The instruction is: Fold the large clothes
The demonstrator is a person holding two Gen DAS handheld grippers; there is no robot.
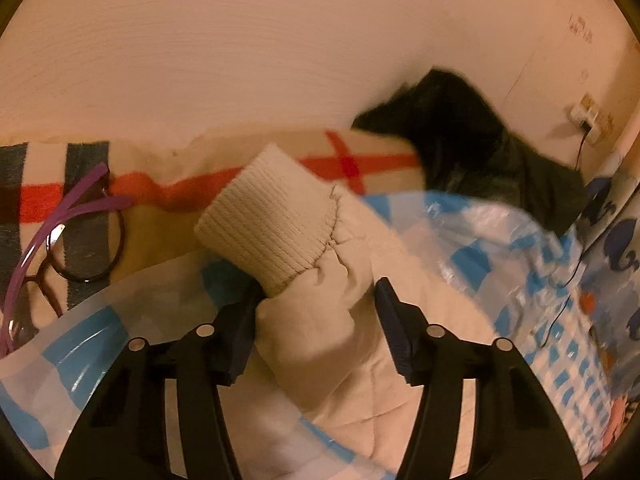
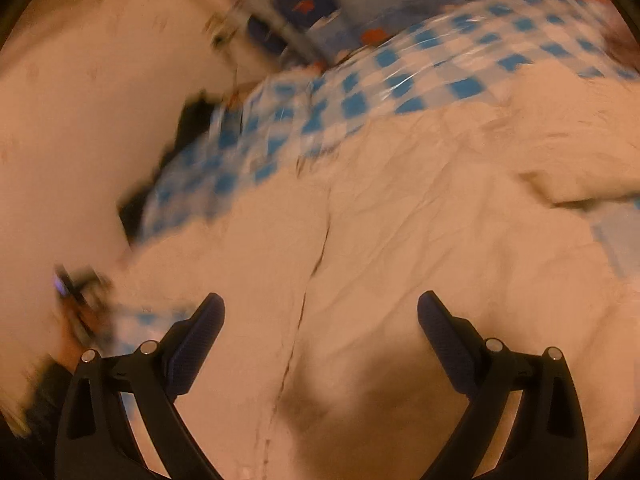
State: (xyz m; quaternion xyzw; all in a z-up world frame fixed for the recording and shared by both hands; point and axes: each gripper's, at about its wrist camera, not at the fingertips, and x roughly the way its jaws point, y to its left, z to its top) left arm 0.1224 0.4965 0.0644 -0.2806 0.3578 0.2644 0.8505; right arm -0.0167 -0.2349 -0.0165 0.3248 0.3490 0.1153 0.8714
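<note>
A cream padded jacket point(image 1: 360, 320) lies on a blue-and-white checked plastic sheet point(image 1: 500, 240). Its sleeve with a ribbed knit cuff point(image 1: 268, 220) rises between the fingers of my left gripper point(image 1: 320, 296). The jaws stand open; the left finger point(image 1: 240, 332) touches the sleeve, the right one stands apart from it. In the blurred right wrist view the jacket body point(image 2: 400, 260) with its front seam fills the frame. My right gripper point(image 2: 320, 308) is open and empty above it.
A striped blanket point(image 1: 160, 184) with glasses point(image 1: 80, 248) on it lies at the left. A dark garment point(image 1: 480, 144) sits by the wall, with a power strip point(image 1: 588, 116) and a cable at the right. Patterned blue bedding point(image 2: 312, 4) lies beyond the checked sheet point(image 2: 360, 92).
</note>
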